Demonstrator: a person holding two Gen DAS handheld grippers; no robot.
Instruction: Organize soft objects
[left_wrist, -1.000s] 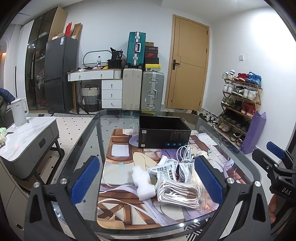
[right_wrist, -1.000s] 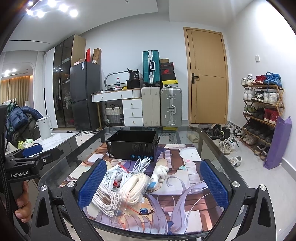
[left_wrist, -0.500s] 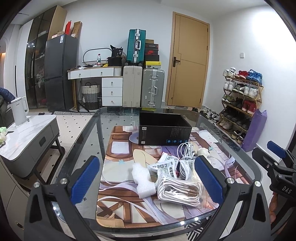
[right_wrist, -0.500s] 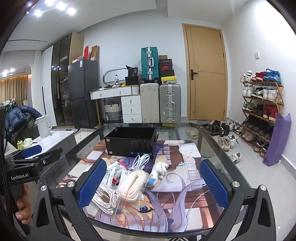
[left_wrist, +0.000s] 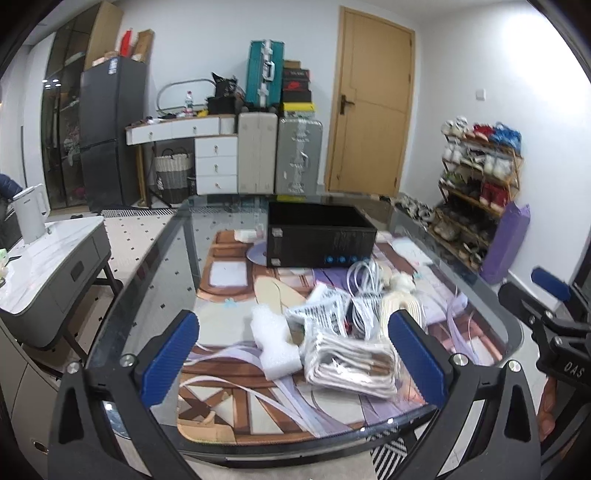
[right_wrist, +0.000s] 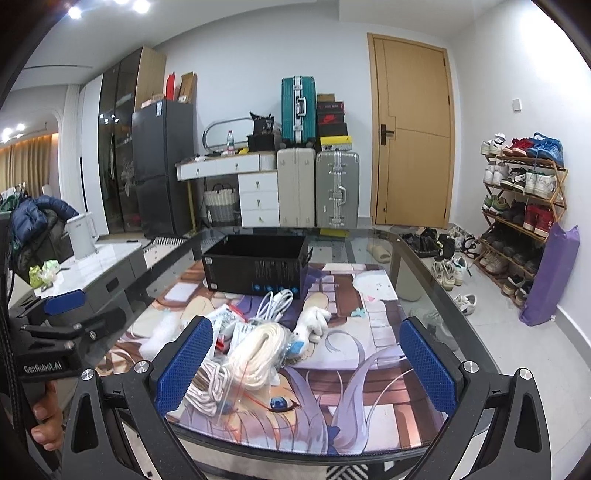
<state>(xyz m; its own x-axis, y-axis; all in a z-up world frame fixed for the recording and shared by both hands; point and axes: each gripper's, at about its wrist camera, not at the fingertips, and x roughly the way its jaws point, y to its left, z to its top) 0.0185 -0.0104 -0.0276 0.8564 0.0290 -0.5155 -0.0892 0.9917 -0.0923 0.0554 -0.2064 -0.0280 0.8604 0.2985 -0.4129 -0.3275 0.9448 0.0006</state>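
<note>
A pile of soft things lies on the printed mat of the glass table: a bagged coil of white rope (left_wrist: 351, 360) (right_wrist: 258, 350), a white foam piece (left_wrist: 275, 341), printed plastic packets (left_wrist: 325, 314), white cables (left_wrist: 364, 275) (right_wrist: 277, 301) and a small white plush toy (right_wrist: 314, 317). An open black box (left_wrist: 319, 236) (right_wrist: 256, 264) stands behind the pile. My left gripper (left_wrist: 295, 358) is open and empty, held above the table's near edge before the pile. My right gripper (right_wrist: 303, 365) is open and empty, to the right of it.
The glass table's rim (left_wrist: 147, 295) curves round the mat. A grey side table with a white kettle (left_wrist: 31, 218) stands at the left. Suitcases (right_wrist: 336, 190), drawers and a door are at the back. A shoe rack (right_wrist: 524, 210) and purple bag (right_wrist: 550, 273) stand at the right.
Both grippers have drifted slightly towards the pile, so the table looks a little nearer. Nothing was taken hold of and the objects have not moved.
</note>
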